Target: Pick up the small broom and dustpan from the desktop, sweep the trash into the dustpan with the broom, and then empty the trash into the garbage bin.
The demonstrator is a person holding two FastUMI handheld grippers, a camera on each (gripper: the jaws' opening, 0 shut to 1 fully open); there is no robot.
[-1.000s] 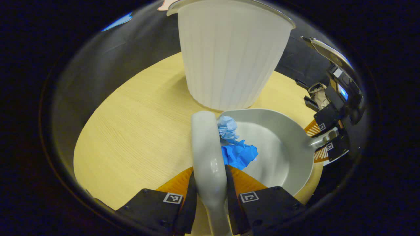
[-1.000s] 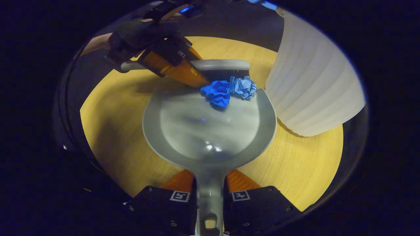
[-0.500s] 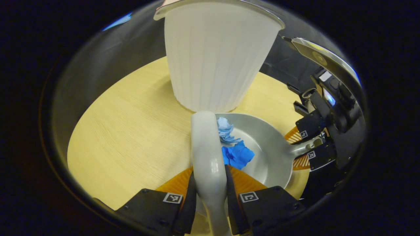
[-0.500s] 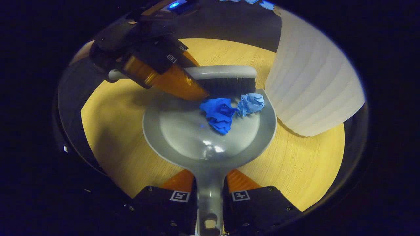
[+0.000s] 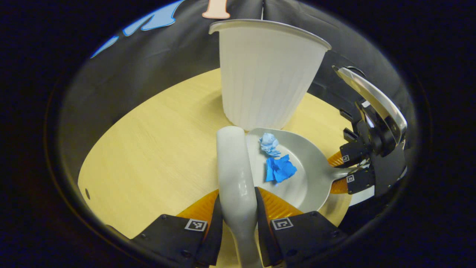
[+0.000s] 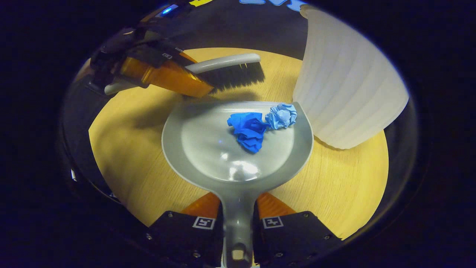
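Note:
My left gripper (image 5: 238,208) is shut on the grey broom (image 5: 235,175), whose black bristles (image 6: 235,76) hang just above the table beyond the dustpan's front lip. My right gripper (image 6: 238,214) is shut on the handle of the grey dustpan (image 6: 208,145), which lies flat on the wooden table (image 6: 334,190). Inside the pan, near its front lip, lie a dark blue paper wad (image 6: 248,128) and a light blue paper wad (image 6: 281,115). The dustpan (image 5: 312,175), both wads (image 5: 279,169) and the right gripper (image 5: 355,167) also show in the left gripper view.
A white ribbed garbage bin (image 5: 266,78) stands upright on the table just past the dustpan, its wall (image 6: 346,89) almost touching the pan's right front corner. Bare tabletop (image 5: 148,149) spreads to the broom's left. Black cloth walls surround the round table.
The broom has lifted off the dustpan's lip and drawn back from the wads. Both paper wads now lie loose inside the pan. The dustpan has hardly moved.

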